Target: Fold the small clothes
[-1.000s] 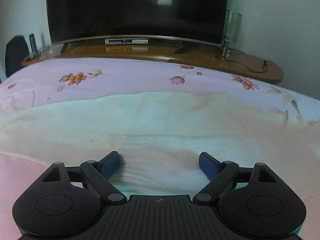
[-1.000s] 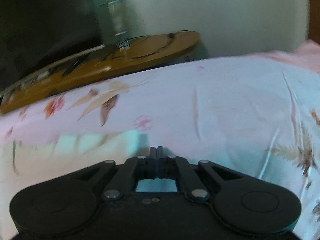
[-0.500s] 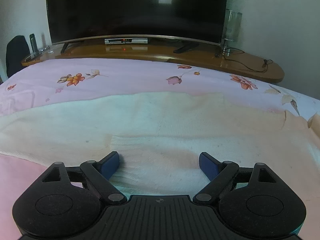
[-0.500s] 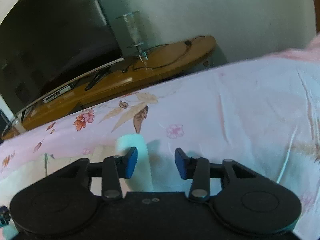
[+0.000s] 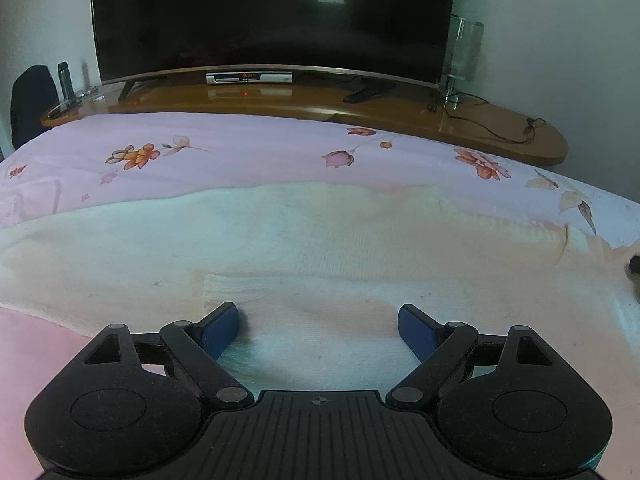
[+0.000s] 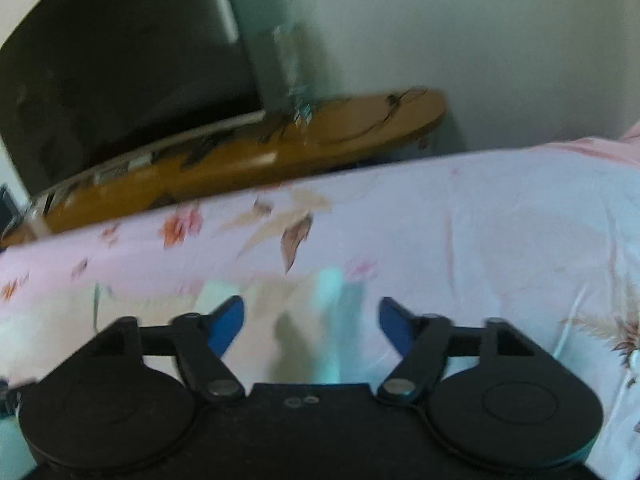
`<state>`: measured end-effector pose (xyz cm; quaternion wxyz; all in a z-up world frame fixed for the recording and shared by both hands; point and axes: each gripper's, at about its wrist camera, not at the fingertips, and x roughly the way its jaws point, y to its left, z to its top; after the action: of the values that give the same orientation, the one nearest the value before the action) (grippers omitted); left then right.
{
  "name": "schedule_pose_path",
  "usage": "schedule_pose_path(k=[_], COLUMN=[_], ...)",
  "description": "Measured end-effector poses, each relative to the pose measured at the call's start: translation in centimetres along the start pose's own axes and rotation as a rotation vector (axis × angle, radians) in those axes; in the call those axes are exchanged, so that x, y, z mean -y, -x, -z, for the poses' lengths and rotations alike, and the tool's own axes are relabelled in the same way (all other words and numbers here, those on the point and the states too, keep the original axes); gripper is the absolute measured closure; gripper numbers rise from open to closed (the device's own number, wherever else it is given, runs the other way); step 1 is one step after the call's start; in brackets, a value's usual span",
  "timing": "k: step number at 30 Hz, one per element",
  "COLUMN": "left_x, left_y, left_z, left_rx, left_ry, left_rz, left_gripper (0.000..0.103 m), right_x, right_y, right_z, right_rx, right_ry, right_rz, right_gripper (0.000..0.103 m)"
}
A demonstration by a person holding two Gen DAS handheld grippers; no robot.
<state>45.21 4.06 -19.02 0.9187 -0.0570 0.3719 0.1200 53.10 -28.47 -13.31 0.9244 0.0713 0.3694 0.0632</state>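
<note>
A cream knitted garment (image 5: 320,248) lies spread flat on the bed (image 5: 240,148), which has a pale pink sheet printed with flowers and leaves. The left tongs (image 5: 319,328) hang low over the near part of the garment, with the two blue pads wide apart, and nothing is gripped between them; the knit only shows in the gap below. The right tongs (image 6: 312,320) are at the right end of the cloth, where its edge (image 6: 280,300) meets the flowered sheet. Their jaws have just been opening and now stand partly apart, and the pads press on nothing; a pale corner of the cloth shows between them, lying loose on the sheet. The right view is blurred, so I cannot tell the fine shape of this corner. Behind the bed there is a long wooden tabletop (image 5: 400,112) with a big dark television (image 5: 272,16), a small silver box (image 5: 249,77) under the screen, a glass lamp (image 5: 464,52) at the right end and a black cable (image 5: 500,128) beside it
</note>
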Motion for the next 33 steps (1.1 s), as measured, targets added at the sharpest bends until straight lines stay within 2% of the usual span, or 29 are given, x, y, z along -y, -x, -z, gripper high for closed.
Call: schedule_pose_path(k=[1,2,4,7,9,12,13,17,19,20,21,23,27,30,33], left_x=[0.1,0.2,0.2,0.4,0.6,0.2,-0.5,-4.3,-7.1,-8.6,-10.2,-13.2,-19.6,-24.5,-28.6], left_y=[-0.1,-0.2,-0.4,-0.5,-0.7,0.2,1.0,3.4,4.1,4.5,5.1,6.2,7.6,7.9,7.6], left_z=[0.0,0.0,0.1,0.0,0.2,0.0,-0.1,0.1,0.5,0.8,1.1,1.5,2.1,2.5,3.3], left_rx=[0.001,0.004,0.010,0.018,0.029,0.014,0.019,-0.012,-0.059,-0.073,-0.071,-0.056,-0.062,-0.065,-0.064], left_ry=[-0.006,-0.010,-0.013,-0.003,-0.008,0.004,0.030,0.096,0.140,0.163,0.189,0.225,0.318,0.426,0.538], left_rz=[-0.001,-0.001,-0.001,-0.002,-0.010,0.012,0.032,0.069,0.068,0.057,0.036,0.015,-0.027,-0.053,-0.079], left_gripper=[0.017,0.017,0.017,0.017,0.017,0.017,0.017,0.017,0.012,0.002,0.000,0.000,0.000,0.000,0.000], right_x=[-0.1,-0.1,0.0,0.0,0.9,0.4,0.1,-2.3,-4.7,-6.0,-7.5,-10.5,-16.5,-20.8,-24.1], right_y=[-0.4,-1.0,-1.7,-1.7,-2.4,-2.1,-1.3,3.2,5.0,5.5,6.0,6.6,6.1,4.8,3.4], right_z=[0.1,0.0,0.1,0.2,0.4,-0.1,-0.2,0.3,1.3,1.9,2.4,3.9,6.3,7.7,8.4], right_rx=[-0.010,-0.018,-0.044,-0.028,-0.033,-0.052,-0.037,0.024,0.032,0.030,0.025,0.007,-0.020,-0.044,-0.063], right_ry=[0.003,0.001,0.007,0.044,0.037,0.057,0.053,0.095,0.126,0.141,0.153,0.171,0.216,0.246,0.268], right_rz=[0.020,0.038,0.046,0.095,0.155,0.151,0.159,0.134,0.097,0.078,0.052,0.003,-0.078,-0.129,-0.144], right_gripper=[0.073,0.076,0.090,0.095,0.095,0.092,0.082,0.079,0.075,0.073,0.073,0.071,0.057,0.061,0.066])
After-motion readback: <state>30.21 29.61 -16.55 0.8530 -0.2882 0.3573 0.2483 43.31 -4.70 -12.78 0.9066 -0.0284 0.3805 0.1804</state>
